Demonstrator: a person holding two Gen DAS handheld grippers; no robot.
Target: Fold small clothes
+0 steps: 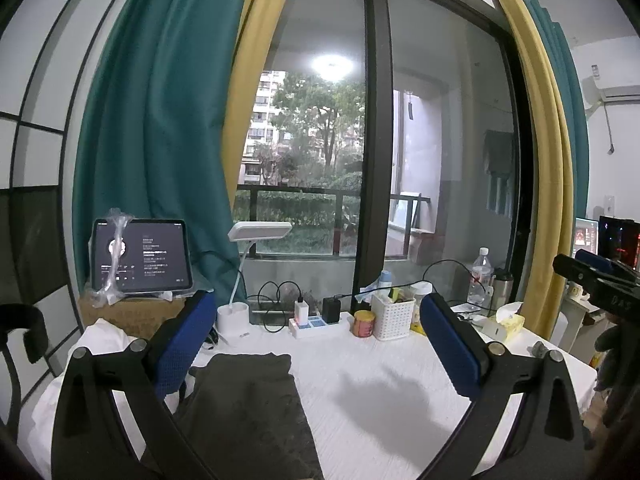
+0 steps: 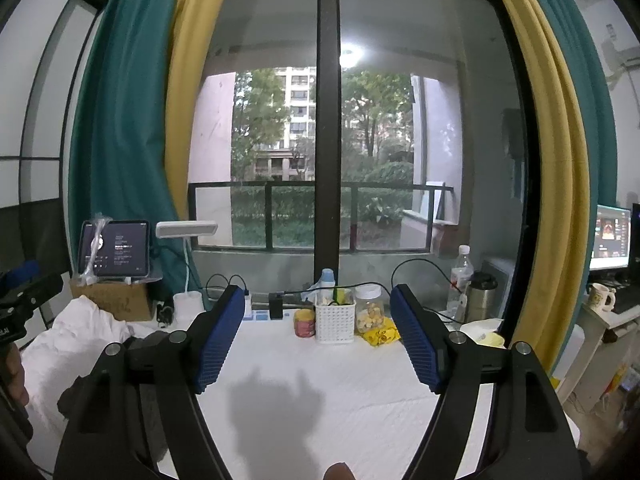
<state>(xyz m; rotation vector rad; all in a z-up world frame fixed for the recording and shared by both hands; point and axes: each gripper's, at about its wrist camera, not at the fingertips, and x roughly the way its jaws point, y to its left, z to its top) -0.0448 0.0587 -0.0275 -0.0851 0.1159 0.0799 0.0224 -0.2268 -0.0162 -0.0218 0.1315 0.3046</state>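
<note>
From the left wrist, the left gripper (image 1: 318,344) hangs spread wide and empty above a flat dark grey folded garment (image 1: 248,408) on the white textured tablecloth (image 1: 400,364). From the right wrist, the right gripper (image 2: 318,340) gapes empty too, the garment showing only at its left.

White-covered table (image 1: 360,420), dark garment (image 1: 248,408), basket (image 1: 393,316)

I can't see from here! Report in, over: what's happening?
Left gripper open, empty. Right gripper open, empty. Dark garment flat on white cloth, untouched. Nothing blocking.
</note>
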